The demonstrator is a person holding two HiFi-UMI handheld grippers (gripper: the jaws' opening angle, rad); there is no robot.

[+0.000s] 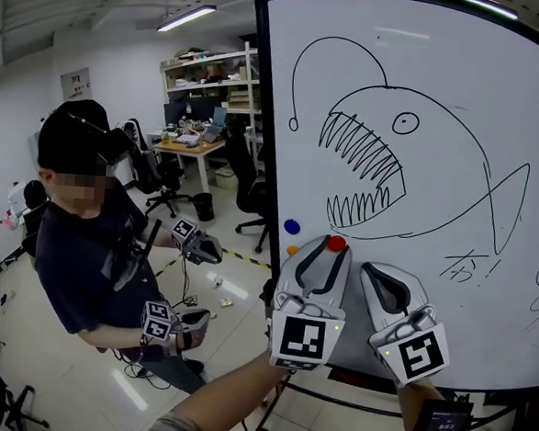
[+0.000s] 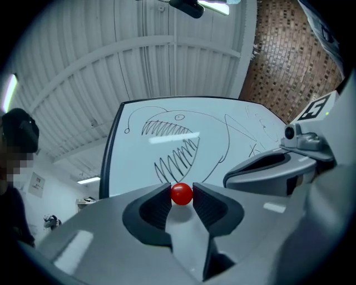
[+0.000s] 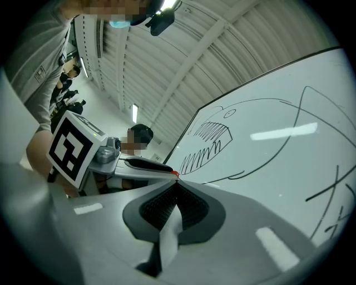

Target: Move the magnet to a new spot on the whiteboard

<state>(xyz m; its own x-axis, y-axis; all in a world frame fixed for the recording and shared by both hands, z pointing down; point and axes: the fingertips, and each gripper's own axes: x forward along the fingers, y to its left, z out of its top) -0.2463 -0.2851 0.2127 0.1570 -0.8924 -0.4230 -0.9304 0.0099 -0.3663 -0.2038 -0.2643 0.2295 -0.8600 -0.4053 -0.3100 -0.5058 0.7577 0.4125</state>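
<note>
Whiteboard point(image 1: 446, 66) with fish sketch point(image 1: 384, 163): left gripper point(image 2: 182, 196) pinches red magnet point(image 1: 337, 243) just below the fish's teeth, right gripper point(image 3: 177, 189) closed, empty, beside it; best to hold the pinch firm, carry clear of the fish, seat it flat before releasing.

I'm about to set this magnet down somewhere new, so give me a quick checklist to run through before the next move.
1. Red magnet clamped between the left hand-held gripper jaws: ok.
2. Right hand-held gripper shut and empty: ok.
3. Bare whiteboard space available for a new spot: ok.
4. Blue magnet and orange magnet apart from the red one: ok.
5. Red magnet lifted off the board surface: cannot tell.
6. Other person standing clear of the board: ok.
</note>
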